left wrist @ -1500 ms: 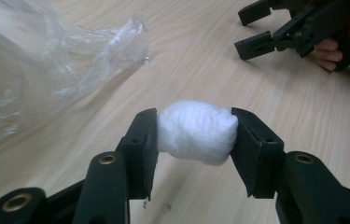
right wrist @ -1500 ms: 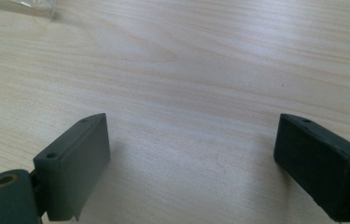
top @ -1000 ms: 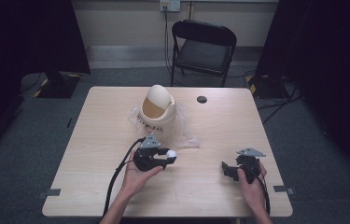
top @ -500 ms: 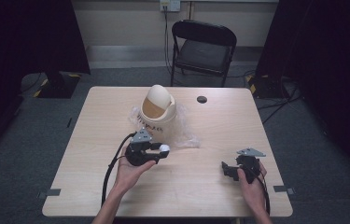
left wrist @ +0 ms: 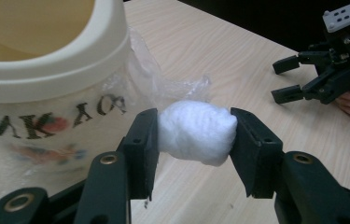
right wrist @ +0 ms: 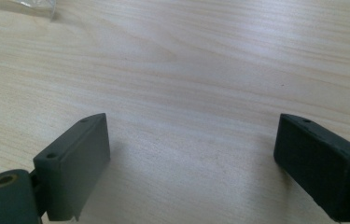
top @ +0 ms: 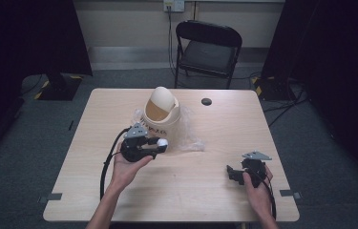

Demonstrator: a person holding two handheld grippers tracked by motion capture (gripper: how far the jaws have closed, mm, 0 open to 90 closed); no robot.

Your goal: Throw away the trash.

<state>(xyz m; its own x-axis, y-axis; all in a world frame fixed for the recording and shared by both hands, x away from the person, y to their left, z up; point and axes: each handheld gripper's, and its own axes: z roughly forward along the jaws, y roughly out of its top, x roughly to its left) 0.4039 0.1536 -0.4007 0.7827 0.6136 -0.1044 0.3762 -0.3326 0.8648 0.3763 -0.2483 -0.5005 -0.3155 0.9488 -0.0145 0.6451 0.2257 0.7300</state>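
we hold the white cotton wad clamped in the left gripper just beside the cream bin on the desk, right gripper jaws open and empty, next likely lifting the wad over the bin's opening.

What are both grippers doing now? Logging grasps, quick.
Left gripper: shut on the white cotton wad.
Right gripper: open, nothing between its jaws.

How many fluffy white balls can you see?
1. The white cotton ball is squeezed between the jaws of the left gripper, just in front of the cream bin. Others may be hidden inside the bin or under the clear plastic bag.
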